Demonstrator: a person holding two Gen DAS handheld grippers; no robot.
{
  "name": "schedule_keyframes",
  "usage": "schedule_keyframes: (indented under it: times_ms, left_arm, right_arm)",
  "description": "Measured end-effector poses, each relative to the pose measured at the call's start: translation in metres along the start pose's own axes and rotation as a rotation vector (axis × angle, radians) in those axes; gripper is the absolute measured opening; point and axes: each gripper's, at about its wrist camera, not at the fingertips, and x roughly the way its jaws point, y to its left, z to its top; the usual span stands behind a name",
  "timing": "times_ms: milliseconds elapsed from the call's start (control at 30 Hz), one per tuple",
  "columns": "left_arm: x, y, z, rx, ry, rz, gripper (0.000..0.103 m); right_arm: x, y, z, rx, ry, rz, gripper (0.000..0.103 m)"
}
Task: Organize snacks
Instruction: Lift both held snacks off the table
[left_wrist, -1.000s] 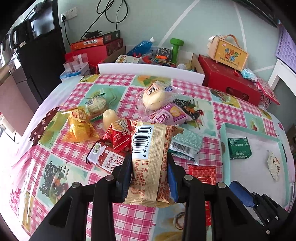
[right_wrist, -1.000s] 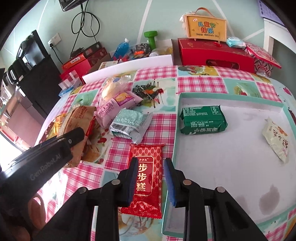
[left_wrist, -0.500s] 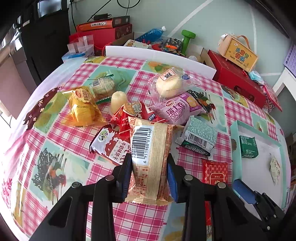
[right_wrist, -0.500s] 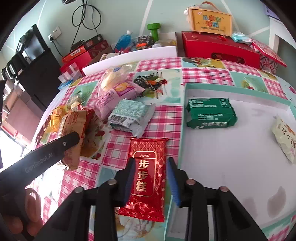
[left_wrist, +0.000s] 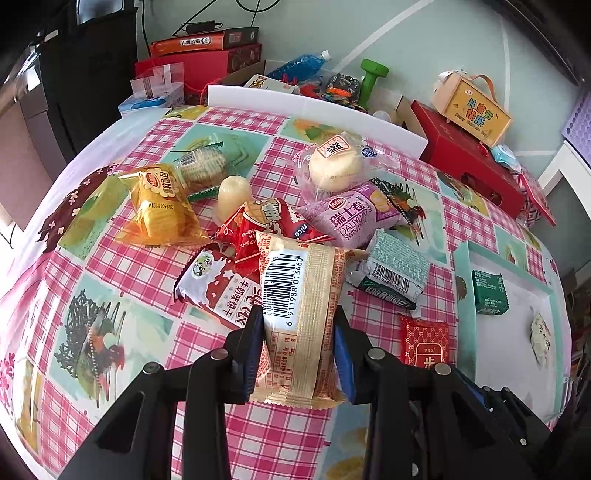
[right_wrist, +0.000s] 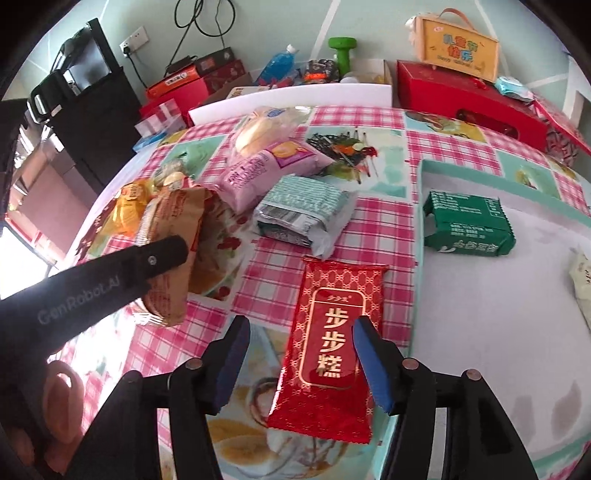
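Left gripper (left_wrist: 298, 341) clenched on tan crinkled plastic snack packet with barcode (left_wrist: 299, 314), lifted above checked tablecloth (left_wrist: 122, 273). Right gripper (right_wrist: 301, 360) released, fingers spread beside flat red foil packet (right_wrist: 332, 343) on cloth. Beyond, teal-rimmed tray (right_wrist: 419, 236) holds 1 green packet (right_wrist: 467, 221).

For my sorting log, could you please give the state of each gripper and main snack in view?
left gripper: shut on tan packet, lifted
right gripper: open around red packet, which lies flat on the table
tray: holds green packet and white packet
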Motion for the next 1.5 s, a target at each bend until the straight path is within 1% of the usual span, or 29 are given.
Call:
schedule_keyframes:
  times_ms: [33,67,167,200,267,300,400,467,500,567,600,633,733,800,933,1167,1333,1400,1433,1500]
  left_arm:
    - [0.0,0.0,0.0,0.002,0.001,0.0,0.037]
    - [0.001,0.0,0.0,0.005,0.003,0.0,0.037]
    - [0.002,-0.001,-0.001,0.006,0.007,-0.005,0.037]
    - [0.003,-0.001,-0.001,0.005,0.007,-0.006,0.037]
    - [0.003,-0.001,-0.001,0.004,0.007,-0.009,0.037]
    - [0.003,-0.001,0.0,0.003,0.008,-0.011,0.037]
    - [0.005,-0.001,-0.001,0.007,0.015,-0.016,0.037]
    - [0.006,-0.002,-0.001,0.008,0.02,-0.017,0.037]
    - [0.007,-0.002,-0.002,0.009,0.022,-0.018,0.037]
    - [0.007,-0.002,-0.002,0.009,0.022,-0.018,0.037]
    - [0.007,-0.002,-0.002,0.009,0.022,-0.018,0.037]
    - [0.007,-0.002,-0.002,0.008,0.023,-0.018,0.037]
    - [0.009,-0.003,-0.002,0.01,0.025,-0.018,0.037]
    - [0.009,-0.004,-0.003,0.013,0.025,-0.016,0.037]
    - [0.011,-0.004,-0.004,0.02,0.028,-0.023,0.037]
    - [0.014,-0.008,-0.009,0.037,0.059,-0.078,0.036]
    - [0.013,0.002,-0.007,0.009,0.058,-0.062,0.036]
    - [0.012,0.006,-0.007,0.003,0.057,-0.058,0.036]
    - [0.012,0.006,-0.007,0.002,0.059,-0.059,0.036]
    - [0.013,0.005,-0.007,0.007,0.063,-0.059,0.036]
  right_arm:
    - [0.0,-0.001,0.0,0.011,0.002,0.028,0.062]
    - [0.0,-0.002,0.0,0.016,0.003,0.038,0.062]
    - [-0.001,-0.002,0.0,0.023,-0.006,0.031,0.062]
    - [-0.001,-0.003,0.001,0.028,-0.009,0.016,0.062]
    - [0.0,-0.004,0.001,0.026,-0.017,-0.047,0.062]
    - [0.0,-0.005,0.001,0.025,-0.017,-0.056,0.06]
    - [0.003,0.0,0.001,-0.001,-0.014,-0.098,0.06]
    - [0.005,0.006,0.0,-0.034,-0.01,-0.117,0.063]
    - [0.004,0.007,0.0,-0.041,-0.011,-0.105,0.063]
    - [0.003,0.008,0.0,-0.033,-0.011,-0.033,0.061]
    - [0.003,0.008,0.0,-0.033,-0.012,-0.023,0.061]
    - [0.002,0.009,0.0,-0.031,-0.013,-0.024,0.062]
    - [-0.004,0.005,0.0,-0.017,-0.038,-0.075,0.061]
    - [-0.006,0.002,0.002,-0.007,-0.048,-0.091,0.061]
    - [0.0,-0.004,0.003,0.011,-0.027,-0.082,0.06]
    - [0.004,0.0,0.001,-0.009,-0.016,-0.11,0.06]
    - [0.008,0.003,-0.001,-0.023,0.0,-0.101,0.061]
    - [0.012,0.005,-0.002,-0.02,0.017,-0.067,0.061]
    - [0.014,0.008,-0.003,-0.03,0.02,-0.069,0.061]
    - [0.016,0.015,-0.004,-0.067,0.022,-0.104,0.061]
